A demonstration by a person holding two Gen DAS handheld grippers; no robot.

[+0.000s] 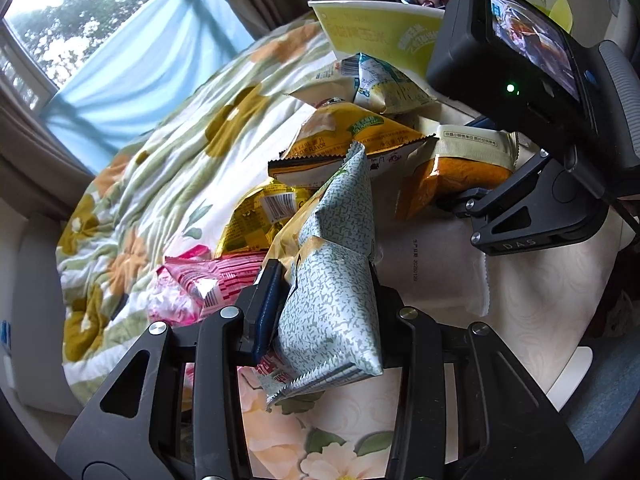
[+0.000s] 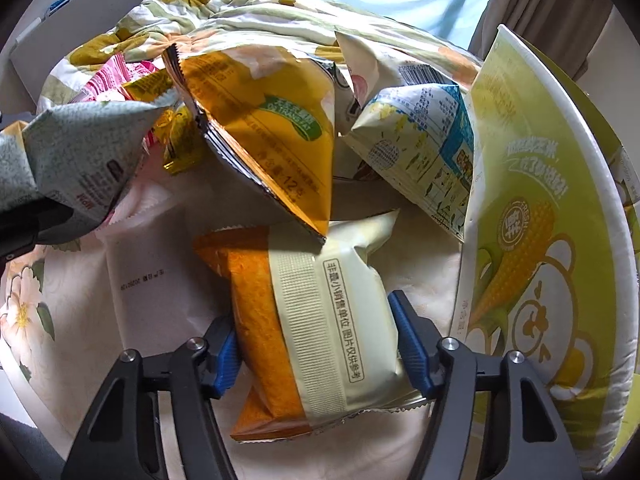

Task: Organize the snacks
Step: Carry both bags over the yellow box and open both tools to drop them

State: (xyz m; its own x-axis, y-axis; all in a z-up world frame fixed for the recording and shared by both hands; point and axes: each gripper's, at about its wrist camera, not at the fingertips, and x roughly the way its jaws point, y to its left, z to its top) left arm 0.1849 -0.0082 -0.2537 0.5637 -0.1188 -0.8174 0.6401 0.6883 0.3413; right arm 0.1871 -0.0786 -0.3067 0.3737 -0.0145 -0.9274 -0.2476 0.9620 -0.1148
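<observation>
Snack-sorting on a bed, mid-pickup with both hands. Left gripper (image 1: 320, 300): jaws clamped on a grey-green speckled foil snack packet (image 1: 332, 280), lifted clear of the flowered quilt (image 1: 168, 152). Right gripper (image 2: 316, 344): blue-padded jaws straddling an orange and cream plastic-wrapped snack packet (image 2: 304, 320) lying flat on the pale bedsheet (image 2: 152, 264); left pad touching the orange edge, right pad at the cream edge, no crumpling visible, so probably just closing, grip not yet firm. No earlier view given.

Nearby, a loose heap: yellow triangular chip bag (image 2: 276, 140), white and blue printed packet (image 2: 420, 152), pink wrapper (image 1: 208, 280). Just right of the heap, a tall lime-green cardboard box with corn cartoon (image 2: 552, 240), open-topped, already holding a few sweets.

Likely step: gathering packets for the box. Next move needing a firmer squeeze on the orange packet, then a lift up and over the box rim without snagging the chip bag overlapping its top corner.
</observation>
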